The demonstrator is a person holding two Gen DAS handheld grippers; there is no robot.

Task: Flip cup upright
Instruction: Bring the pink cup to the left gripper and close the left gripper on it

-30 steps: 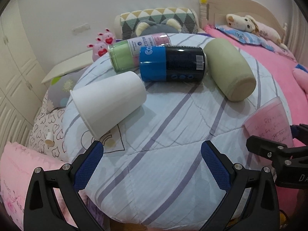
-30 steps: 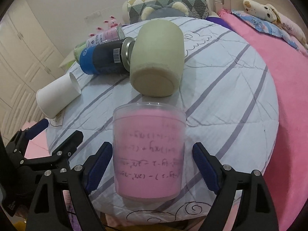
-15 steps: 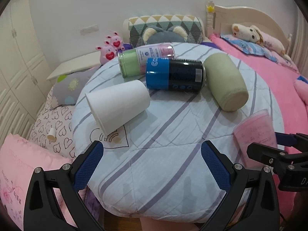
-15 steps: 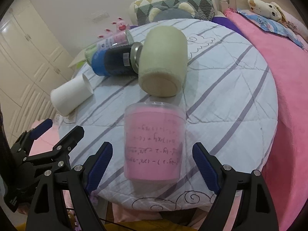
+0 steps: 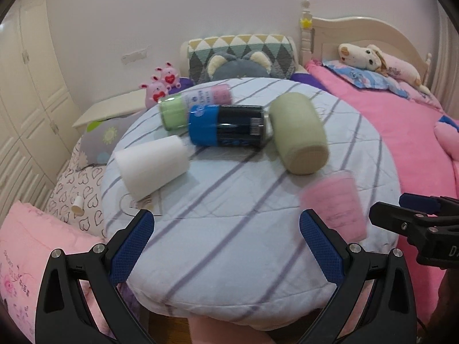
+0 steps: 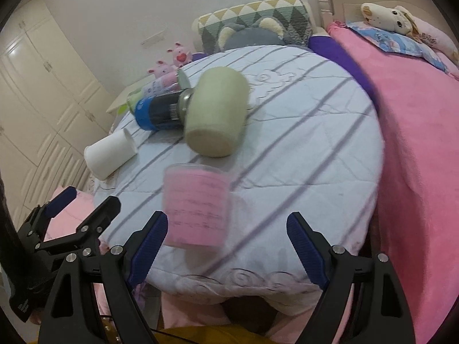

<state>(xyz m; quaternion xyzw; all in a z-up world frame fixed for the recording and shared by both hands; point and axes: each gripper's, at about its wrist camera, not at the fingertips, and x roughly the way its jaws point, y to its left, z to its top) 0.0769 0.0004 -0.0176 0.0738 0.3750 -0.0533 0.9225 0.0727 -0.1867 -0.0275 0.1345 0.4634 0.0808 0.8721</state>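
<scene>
Left wrist view: left tongs (image 5: 226, 240) spread wide, nothing between them, hanging off the near edge of the round counter (image 5: 229, 263) with its striped quilt cover. Pink cup (image 5: 334, 203) stands upright near the counter's right front edge, rim up, blurred. Right tongs (image 5: 413, 215) show at the far right, just beside the pink cup; not gripping it. White cup (image 5: 152, 166) lies on its side at left, mouth toward the counter edge. Beige cup (image 5: 298, 140) also on its side, base toward camera. Blue-black can (image 5: 229, 126) and green-lidded bottle (image 5: 192, 106) lie flat behind.

Right wrist view: right tongs (image 6: 228, 246) apart, empty. Pink cup (image 6: 196, 206) stands free on the counter (image 6: 315, 172) ahead, toward the left finger; contact cannot be told through the blur. White cup (image 6: 110, 152) and beige cup (image 6: 215, 114) on their sides. Left tongs (image 6: 83, 203) at lower left, apart.

Progress, judged: pink cup looks done, upright and released. White cup and beige cup not yet flipped, if they count. Nearest next target for the left tongs is likely the white cup.
</scene>
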